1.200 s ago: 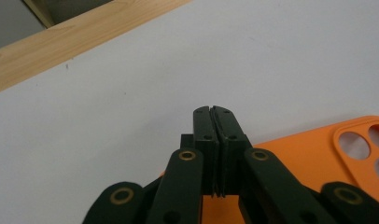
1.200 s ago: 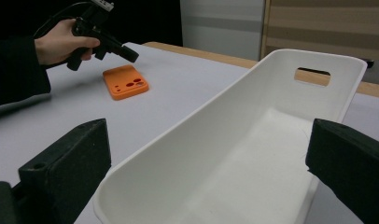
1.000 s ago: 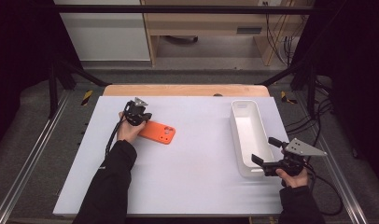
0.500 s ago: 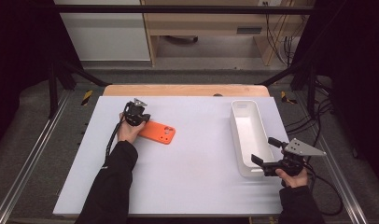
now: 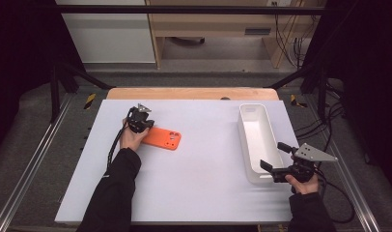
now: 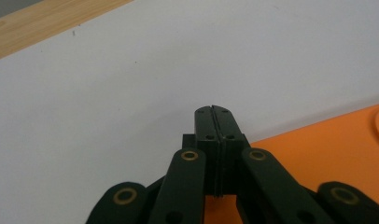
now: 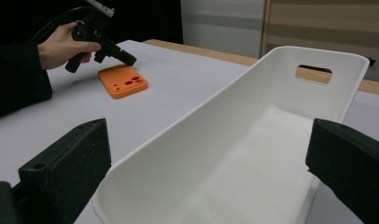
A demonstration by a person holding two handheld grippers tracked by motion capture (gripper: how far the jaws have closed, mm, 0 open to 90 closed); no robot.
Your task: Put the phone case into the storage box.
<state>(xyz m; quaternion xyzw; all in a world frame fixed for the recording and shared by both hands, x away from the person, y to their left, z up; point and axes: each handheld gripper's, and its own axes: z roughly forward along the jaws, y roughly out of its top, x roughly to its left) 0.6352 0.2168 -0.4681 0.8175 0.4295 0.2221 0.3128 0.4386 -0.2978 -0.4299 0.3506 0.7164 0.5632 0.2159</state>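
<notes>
My left gripper [image 5: 147,126] sits jaws pressed together, holding nothing, right at the left end of the orange phone case [image 5: 161,138], which lies flat with its long axis running rightward across the white table [image 5: 194,193]. My right gripper [image 5: 276,162] is spread wide around the near end of the empty white tray [image 5: 254,133], well apart from the case. I see nothing lying between case and tray.

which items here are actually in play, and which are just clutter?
In play: flat orange phone case at the shut left gripper; long white plastic bin between the open right gripper jaws.

Lying about: yellow-black tools off the white table.
</notes>
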